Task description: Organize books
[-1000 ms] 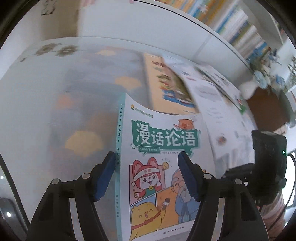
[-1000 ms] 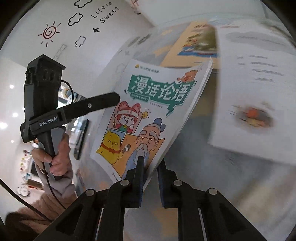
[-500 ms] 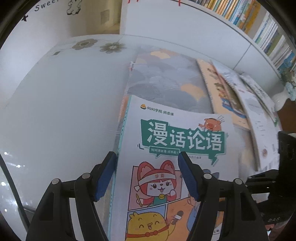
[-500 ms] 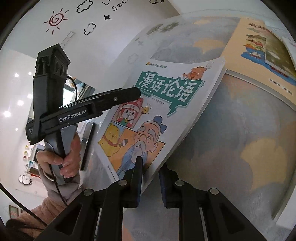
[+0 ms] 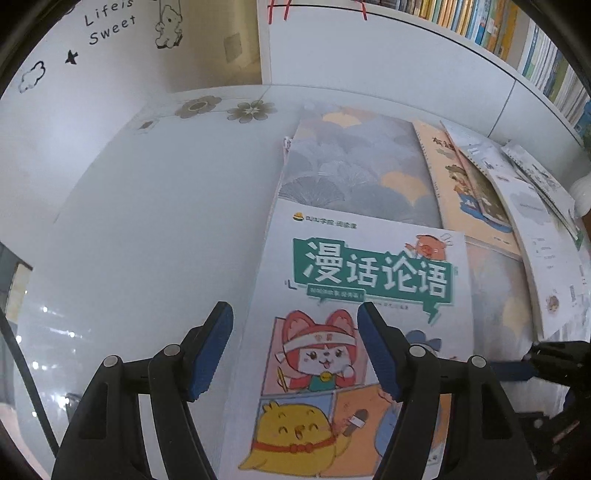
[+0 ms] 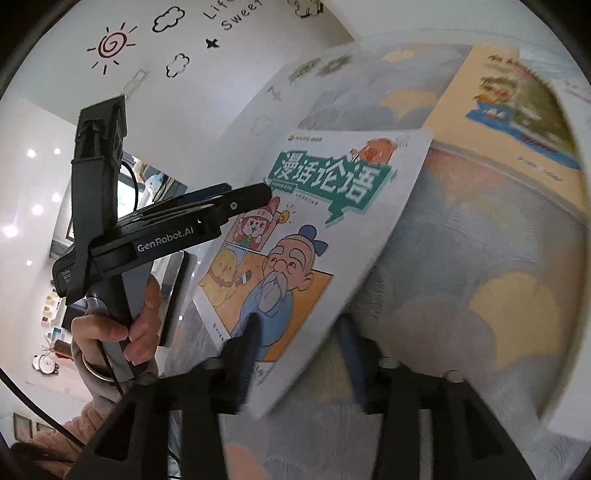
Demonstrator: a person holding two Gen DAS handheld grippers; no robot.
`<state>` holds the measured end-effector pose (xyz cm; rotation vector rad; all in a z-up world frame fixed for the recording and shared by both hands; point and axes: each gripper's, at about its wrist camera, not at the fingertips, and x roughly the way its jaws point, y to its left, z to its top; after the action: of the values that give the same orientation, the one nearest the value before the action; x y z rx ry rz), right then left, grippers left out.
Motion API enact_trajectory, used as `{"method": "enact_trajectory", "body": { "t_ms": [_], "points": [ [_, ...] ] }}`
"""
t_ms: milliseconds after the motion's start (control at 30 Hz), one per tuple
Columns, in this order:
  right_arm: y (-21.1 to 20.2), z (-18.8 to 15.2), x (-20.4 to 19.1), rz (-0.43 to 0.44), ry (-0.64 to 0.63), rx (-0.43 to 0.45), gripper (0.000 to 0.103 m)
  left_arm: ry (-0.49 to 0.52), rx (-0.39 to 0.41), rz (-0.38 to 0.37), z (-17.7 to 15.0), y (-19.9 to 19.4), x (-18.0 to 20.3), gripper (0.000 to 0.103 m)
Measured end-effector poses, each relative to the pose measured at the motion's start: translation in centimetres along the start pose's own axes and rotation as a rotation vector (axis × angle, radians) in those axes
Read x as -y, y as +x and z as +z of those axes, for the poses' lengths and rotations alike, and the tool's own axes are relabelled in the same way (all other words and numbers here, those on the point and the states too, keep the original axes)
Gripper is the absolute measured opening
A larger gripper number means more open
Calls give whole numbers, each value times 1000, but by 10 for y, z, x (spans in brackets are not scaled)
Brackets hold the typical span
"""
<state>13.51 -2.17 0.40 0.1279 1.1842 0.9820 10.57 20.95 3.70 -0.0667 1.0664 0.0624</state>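
- Releasing now: the right gripper (image 6: 299, 332) has its jaws opening, and the lower corner of the comic book (image 6: 325, 229) sits between them with no pad visibly pressing it. Motion blur hides fine contact.
- Comic book lies front cover up, partly on the grey fan-patterned book (image 5: 354, 166) and partly over the white table (image 5: 147, 221), skewed to the book beneath. Likely set there to start a stack.
- Left gripper (image 5: 295, 347) stands wide, pads to either side of the comic book's left edge, clamping nothing. Judged to be hovering, perhaps ready to square the book.
- Person's hand (image 6: 114, 332) grips the left tool's handle in the right wrist view.
- Orange book (image 5: 454, 184) and white booklets (image 5: 535, 236) lie fanned to the right, not yet stacked.
- Shelved books (image 5: 509, 33) line the wall behind.
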Motion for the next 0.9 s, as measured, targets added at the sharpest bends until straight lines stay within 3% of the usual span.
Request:
{"method": "enact_trajectory", "body": {
  "t_ms": [200,367,600,733,800,900],
  "points": [
    [-51,-14,5,-88,-6,71,52,4,-4,-26,-2,-10,19,68],
    [-106,-32,45,-152,80,159,52,58,-3,-84,0,-10,72,68],
    [-193,-70,121,-297,215,395,52,153,-12,-190,-6,12,183,68],
    [-223,-90,145,-375,248,552,52,190,18,-200,-12,24,229,69],
    [-228,-98,162,-373,293,569,56,187,88,-194,-15,24,238,79],
    [-221,-100,173,-308,313,596,57,156,127,-205,-19,30,231,91]
  ]
}}
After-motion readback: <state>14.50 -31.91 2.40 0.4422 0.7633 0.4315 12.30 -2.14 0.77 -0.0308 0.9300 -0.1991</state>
